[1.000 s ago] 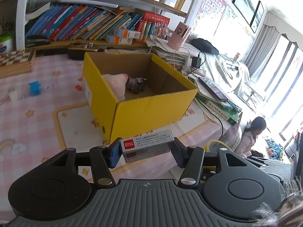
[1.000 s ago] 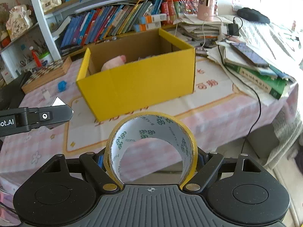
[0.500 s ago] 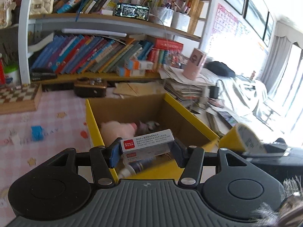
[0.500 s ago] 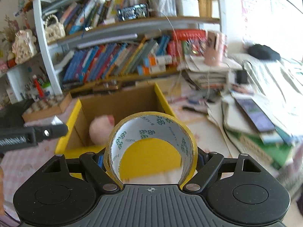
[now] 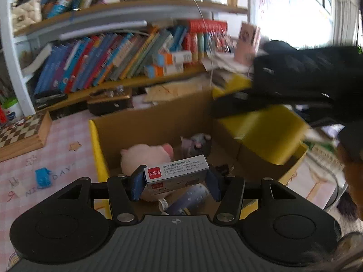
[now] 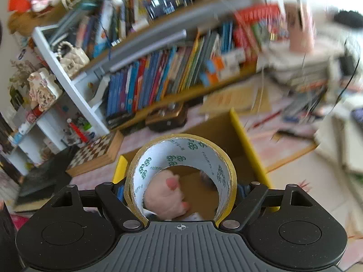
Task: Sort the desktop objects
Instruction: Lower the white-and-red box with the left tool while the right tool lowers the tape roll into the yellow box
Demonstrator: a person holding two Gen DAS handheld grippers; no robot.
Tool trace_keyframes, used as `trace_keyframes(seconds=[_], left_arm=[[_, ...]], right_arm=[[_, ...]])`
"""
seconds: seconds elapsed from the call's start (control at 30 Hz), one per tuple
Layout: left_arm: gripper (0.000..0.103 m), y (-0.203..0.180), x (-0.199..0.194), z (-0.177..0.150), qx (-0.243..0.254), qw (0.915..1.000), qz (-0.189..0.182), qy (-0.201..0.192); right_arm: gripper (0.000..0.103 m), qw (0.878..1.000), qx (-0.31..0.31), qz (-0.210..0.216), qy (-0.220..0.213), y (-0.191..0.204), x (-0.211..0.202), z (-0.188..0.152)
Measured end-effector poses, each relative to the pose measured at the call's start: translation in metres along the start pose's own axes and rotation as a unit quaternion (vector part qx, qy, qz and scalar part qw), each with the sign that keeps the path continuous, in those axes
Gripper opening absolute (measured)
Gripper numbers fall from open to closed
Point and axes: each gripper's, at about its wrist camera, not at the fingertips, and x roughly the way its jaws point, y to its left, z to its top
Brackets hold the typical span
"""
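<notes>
The left claw [image 5: 175,182] is clamped on a small Comix staples box [image 5: 177,172], held above the open yellow cardboard box [image 5: 97,149]. The right claw [image 6: 180,195] grips a roll of yellow tape [image 6: 181,145], also over that box. Inside lie a pink plush toy [image 5: 145,156], a grey plush [image 5: 199,146] and a tube [image 5: 186,200]. Best to lower each load well inside the walls before letting go, one claw at a time so they don't collide.
</notes>
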Motion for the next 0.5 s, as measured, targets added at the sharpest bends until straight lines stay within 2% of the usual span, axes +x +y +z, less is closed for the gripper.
trace_keyframes(seconds=[0.1, 0.23, 0.33, 0.5], left_arm=[[0.052, -0.01, 0.01, -0.004, 0.02, 0.9997, -0.002, 0.014], [0.052, -0.008, 0.018, -0.004, 0.003, 0.9995, -0.007, 0.03], [0.052, -0.001, 0.026, -0.005, -0.025, 0.9981, -0.029, 0.049], [0.054, 0.001, 0.035, -0.003, -0.055, 0.9956, -0.044, 0.062]], right_arm=[[0.084, 0.998, 0.049, 0.013, 0.046, -0.015, 0.029, -0.001], [0.084, 0.993, 0.078, 0.001, 0.083, -0.027, 0.054, -0.007], [0.084, 0.993, 0.067, -0.005, 0.1, -0.028, 0.065, -0.008], [0.084, 0.992, 0.039, -0.005, 0.119, -0.023, 0.07, -0.005]])
